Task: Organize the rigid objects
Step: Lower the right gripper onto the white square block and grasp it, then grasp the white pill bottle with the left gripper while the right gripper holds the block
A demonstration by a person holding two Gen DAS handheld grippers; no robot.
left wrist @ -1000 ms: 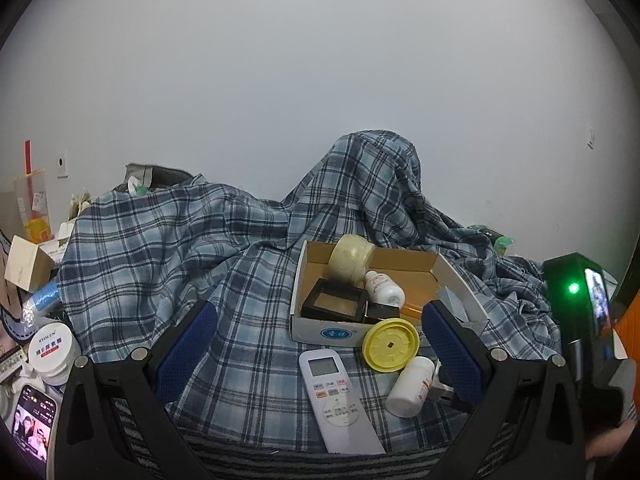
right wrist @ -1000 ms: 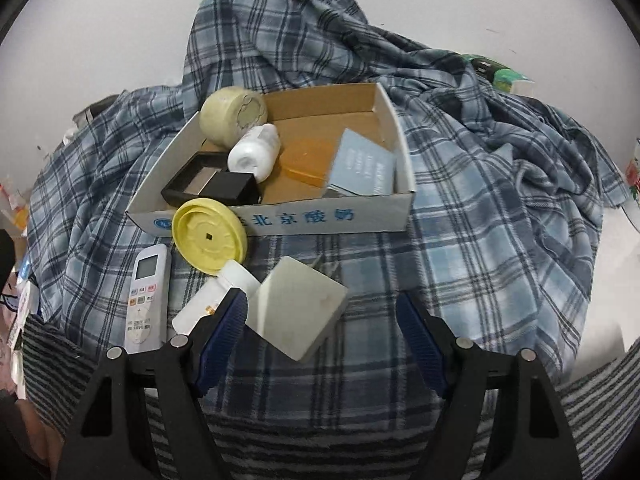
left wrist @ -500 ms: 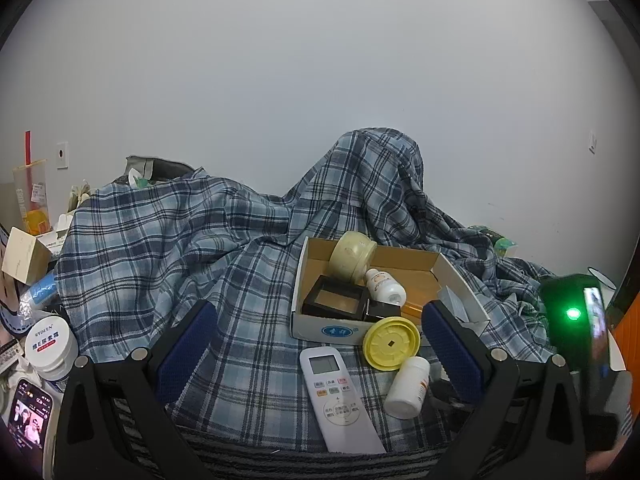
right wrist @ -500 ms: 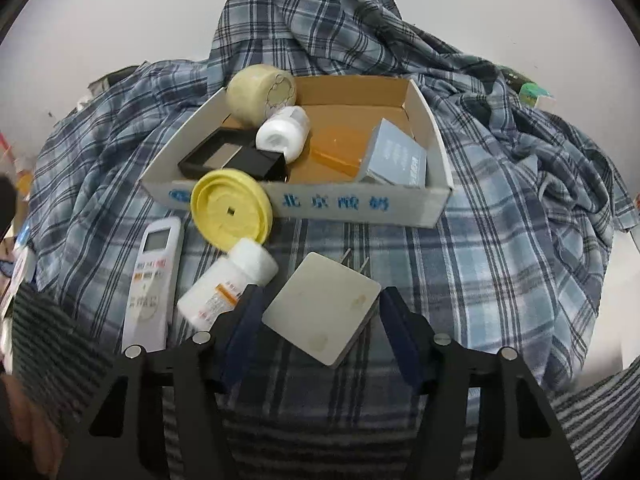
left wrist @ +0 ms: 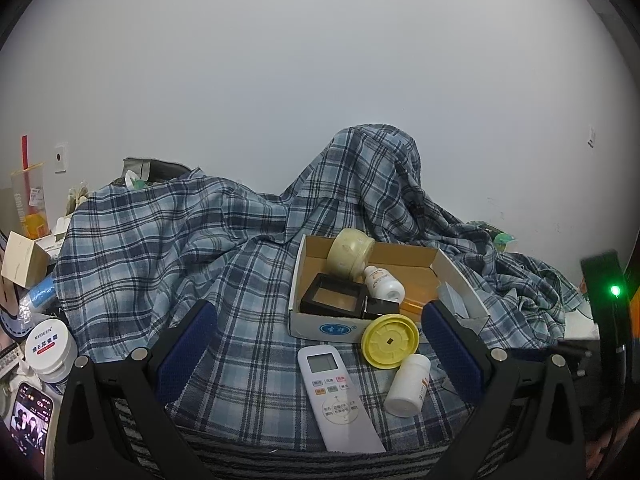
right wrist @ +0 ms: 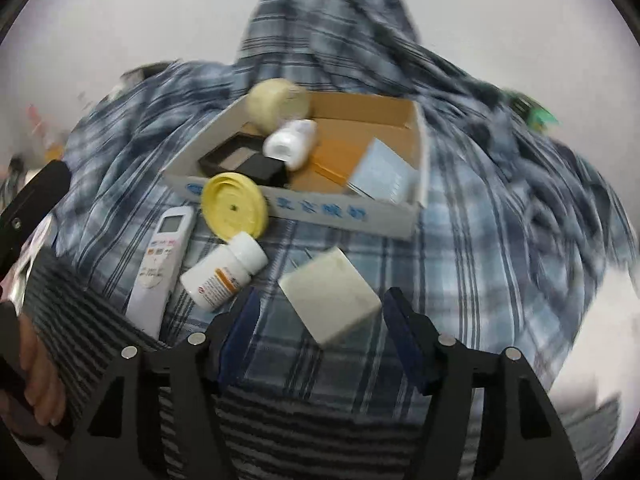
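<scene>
Right gripper (right wrist: 320, 330) has swung in and narrowed around the white adapter (right wrist: 330, 294), fingers apart, not clamped yet. Adapter lies at the cardboard box's (right wrist: 320, 216) 6 o'clock. Next: squeeze, lift, box it. Left gripper (left wrist: 320, 344) hangs wide open.

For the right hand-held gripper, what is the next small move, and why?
Probably ease forward a little and close on the white adapter. The right hand-held gripper is open, with its fingers on both sides of the adapter but apparently not touching it. The adapter lies on the plaid cloth, outside the box. The view is blurred, so contact is uncertain.
</scene>
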